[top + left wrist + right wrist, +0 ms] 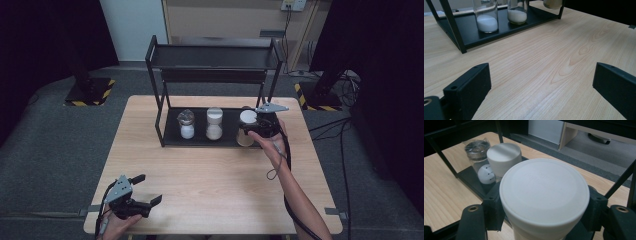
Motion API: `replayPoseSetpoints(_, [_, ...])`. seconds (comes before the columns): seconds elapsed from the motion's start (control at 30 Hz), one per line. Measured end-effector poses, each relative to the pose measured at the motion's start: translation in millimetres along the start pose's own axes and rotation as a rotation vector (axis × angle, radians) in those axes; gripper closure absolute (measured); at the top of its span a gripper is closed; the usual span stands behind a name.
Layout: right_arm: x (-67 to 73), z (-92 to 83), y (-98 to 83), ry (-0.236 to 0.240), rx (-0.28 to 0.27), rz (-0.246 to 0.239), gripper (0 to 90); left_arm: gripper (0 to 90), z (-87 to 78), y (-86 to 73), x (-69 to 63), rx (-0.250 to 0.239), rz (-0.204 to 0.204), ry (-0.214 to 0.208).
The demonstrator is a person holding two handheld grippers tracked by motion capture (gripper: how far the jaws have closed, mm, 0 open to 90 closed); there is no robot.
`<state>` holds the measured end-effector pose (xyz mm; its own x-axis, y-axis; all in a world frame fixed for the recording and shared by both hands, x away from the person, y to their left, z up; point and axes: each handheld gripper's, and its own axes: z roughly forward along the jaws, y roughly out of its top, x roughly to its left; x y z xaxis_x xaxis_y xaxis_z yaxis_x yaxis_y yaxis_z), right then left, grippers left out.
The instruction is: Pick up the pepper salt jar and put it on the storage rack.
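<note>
Right gripper (544,212) has its fingers clamped on both sides of the white-lidded jar (544,195), gripping just under the lid, at the right end of the black rack's (172,136) bottom tray. Two more jars (214,124) sit left of it on that tray. Left gripper (148,189) hangs over the bench's (210,185) near left corner, fingers wide apart, holding nothing.
</note>
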<state>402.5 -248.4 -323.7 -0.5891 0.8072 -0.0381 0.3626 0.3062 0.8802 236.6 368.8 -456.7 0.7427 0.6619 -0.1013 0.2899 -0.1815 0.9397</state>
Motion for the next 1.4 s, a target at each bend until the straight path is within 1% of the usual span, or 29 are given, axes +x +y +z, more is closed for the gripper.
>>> replayPoseSetpoints(0.07, [-0.3, 1.5, 0.7, -0.001, 0.000, 0.002, 33.6, 0.7, 0.1, -0.1, -0.1, -0.001, -0.001, 0.000])
replayPoseSetpoints(0.1, [-1.5, 6.1, 2.6, -0.005, -0.001, 0.007, 33.6, 0.7, -0.1, -0.1, 0.0, -0.001, -0.001, 0.000])
replayPoseSetpoints(0.27, [-2.0, 13.7, 5.8, -0.024, 0.003, 0.012, 33.6, 0.7, -0.1, -0.3, 0.6, -0.001, -0.002, -0.001])
replayPoseSetpoints(0.3, [-2.4, 17.8, 7.1, -0.035, 0.004, 0.017, 33.6, 0.7, -0.1, -0.4, 0.8, -0.002, -0.002, -0.002])
replayPoseSetpoints(0.33, [-2.4, 17.8, 7.1, -0.035, 0.004, 0.017, 33.6, 0.7, -0.1, -0.4, 0.8, -0.002, -0.002, -0.002])
replayPoseSetpoints(0.4, [-3.0, 23.8, 8.3, -0.045, 0.005, 0.022, 33.6, 0.7, 0.1, -0.3, 0.9, 0.000, -0.003, -0.002])
replayPoseSetpoints(0.5, [-2.0, 27.9, 8.9, -0.057, 0.003, 0.028, 33.6, 0.7, -0.1, -0.6, 0.9, -0.002, -0.004, -0.002])
replayPoseSetpoints(0.53, [-2.1, 29.6, 9.5, -0.061, 0.005, 0.022, 33.6, 0.7, -0.1, -0.6, 0.9, -0.003, -0.004, -0.002])
replayPoseSetpoints(0.63, [-2.1, 31.8, 9.6, -0.067, 0.006, 0.024, 33.6, 0.7, 0.0, -0.8, 1.1, -0.003, -0.005, -0.002])
replayPoseSetpoints(0.87, [-5.2, 42.3, 2.9, -0.085, 0.015, 0.047, 33.6, 0.7, 0.4, -0.8, 1.2, -0.002, -0.006, -0.003])
replayPoseSetpoints(0.93, [-4.5, 44.5, 0.1, -0.090, 0.014, 0.043, 33.6, 0.7, 0.4, -0.9, 1.3, -0.003, -0.006, -0.004])
replayPoseSetpoints(1.07, [-5.2, 49.0, -3.1, -0.091, 0.022, 0.057, 33.6, 0.6, 0.5, -0.9, 1.4, -0.002, -0.006, -0.005])
replayPoseSetpoints(1.23, [-5.4, 52.8, -5.8, -0.094, 0.029, 0.063, 33.6, 0.7, 0.3, -1.0, 1.5, -0.003, -0.007, -0.004])
replayPoseSetpoints(1.4, [-5.2, 56.2, -8.0, -0.092, 0.035, 0.055, 33.6, 0.6, 0.1, -1.0, 1.5, -0.003, -0.006, -0.004])
